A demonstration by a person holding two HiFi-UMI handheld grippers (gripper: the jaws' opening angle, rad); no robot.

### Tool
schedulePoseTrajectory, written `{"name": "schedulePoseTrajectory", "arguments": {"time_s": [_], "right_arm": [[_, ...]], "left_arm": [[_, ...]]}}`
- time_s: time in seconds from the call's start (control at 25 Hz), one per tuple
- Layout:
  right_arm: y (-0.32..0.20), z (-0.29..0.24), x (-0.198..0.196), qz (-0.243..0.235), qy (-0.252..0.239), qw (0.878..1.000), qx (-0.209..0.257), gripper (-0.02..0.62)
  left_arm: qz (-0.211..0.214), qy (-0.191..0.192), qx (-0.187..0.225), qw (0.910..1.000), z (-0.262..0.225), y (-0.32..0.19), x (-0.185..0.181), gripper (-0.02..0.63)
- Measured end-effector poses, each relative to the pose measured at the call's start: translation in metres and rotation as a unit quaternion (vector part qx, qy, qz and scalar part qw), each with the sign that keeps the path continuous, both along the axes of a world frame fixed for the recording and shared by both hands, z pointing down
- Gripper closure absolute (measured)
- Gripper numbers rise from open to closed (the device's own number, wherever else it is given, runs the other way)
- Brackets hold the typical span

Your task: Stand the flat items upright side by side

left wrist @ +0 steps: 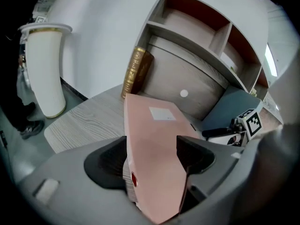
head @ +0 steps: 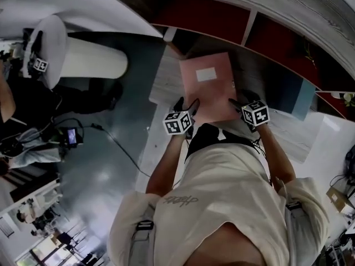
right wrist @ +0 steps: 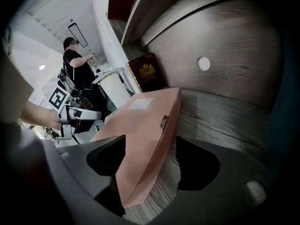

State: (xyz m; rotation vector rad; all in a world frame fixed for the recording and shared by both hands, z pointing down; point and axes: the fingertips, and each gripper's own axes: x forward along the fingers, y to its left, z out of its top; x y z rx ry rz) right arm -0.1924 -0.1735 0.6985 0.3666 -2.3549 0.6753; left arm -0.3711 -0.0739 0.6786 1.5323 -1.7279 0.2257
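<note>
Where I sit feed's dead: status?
Left gripper and right gripper astride near corners of pink box; right jaws open, left unclear. Box not upright. Brown book stands beyond.

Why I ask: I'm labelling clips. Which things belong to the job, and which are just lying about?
Job: folder, lying flat; book, standing; board, leaning, probably part of it.
Lying about: bin; bystander.
</note>
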Motion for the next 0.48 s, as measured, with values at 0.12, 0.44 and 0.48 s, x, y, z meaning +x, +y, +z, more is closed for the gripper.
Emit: {"name": "schedulePoseTrajectory", "arguments": {"time_s": [0.12,0.44,0.48], "right_arm": [[0.000,0.007,-0.003,0.024,0.008,0.999,-0.031,0.249],[-0.011,0.020,-0.017,0.063,0.014,0.993,-0.096,0.229],[-0.010,0.024,-0.018,0.064,0.020,0.992,-0.104,0.226]], "left_arm": [[0.033,0.031,-0.010,0.9989,0.014,-0.003,-0.009,0.255],[0.123,0.082,-0.022,0.9887,0.043,-0.015,-0.014,0.256],[0.131,0.088,-0.022,0.9873,0.044,-0.017,-0.015,0.258]]}}
